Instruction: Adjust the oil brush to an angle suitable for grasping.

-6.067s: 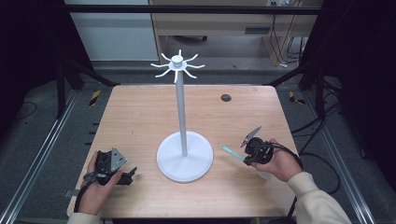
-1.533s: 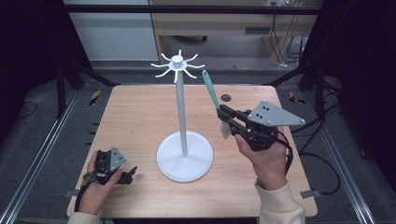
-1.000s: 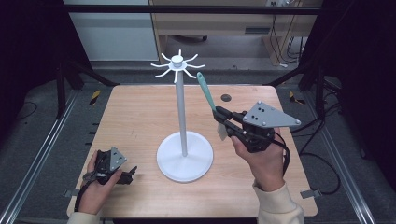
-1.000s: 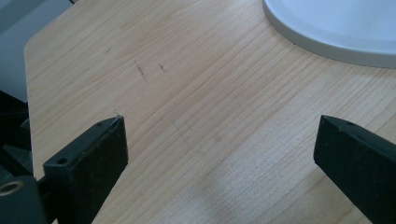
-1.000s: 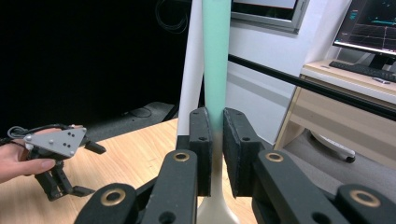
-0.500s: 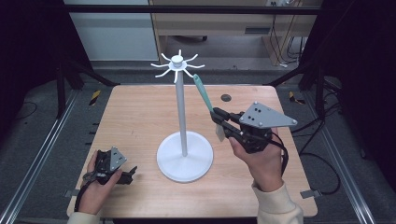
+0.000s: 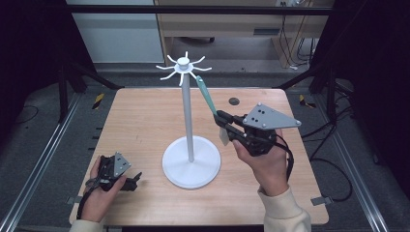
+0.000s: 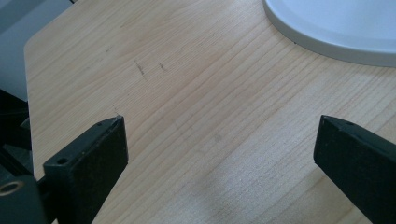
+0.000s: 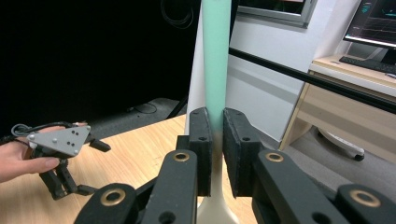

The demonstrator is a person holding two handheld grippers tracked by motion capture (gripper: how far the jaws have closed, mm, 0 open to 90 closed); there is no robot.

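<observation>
A white stand with a round base (image 7: 191,164) and a tall pole (image 7: 187,116) carries a ring of hooks (image 7: 183,65) at its top. My right gripper (image 7: 220,119) is shut on a utensil with a teal handle (image 7: 207,99) and a whitish lower end (image 7: 224,137). The handle tilts up and left, its tip just under the hooks. In the right gripper view the pads (image 9: 201,140) clamp the teal handle (image 9: 216,60), with the pole (image 9: 196,74) close behind. My left gripper (image 7: 134,180) rests on the table at the front left, open (image 8: 219,149) over bare wood, beside the base rim (image 8: 336,32).
A small dark round thing (image 7: 234,101) lies on the wooden table (image 7: 140,116) at the back right. Metal frame rails (image 7: 43,159) run along both sides. The left hand with its gripper (image 9: 91,165) appears in the right gripper view.
My right gripper has carried the teal-handled utensil leftwards, bringing its tip up close under the stand's hooks. The left hand and gripper have stayed where they were.
</observation>
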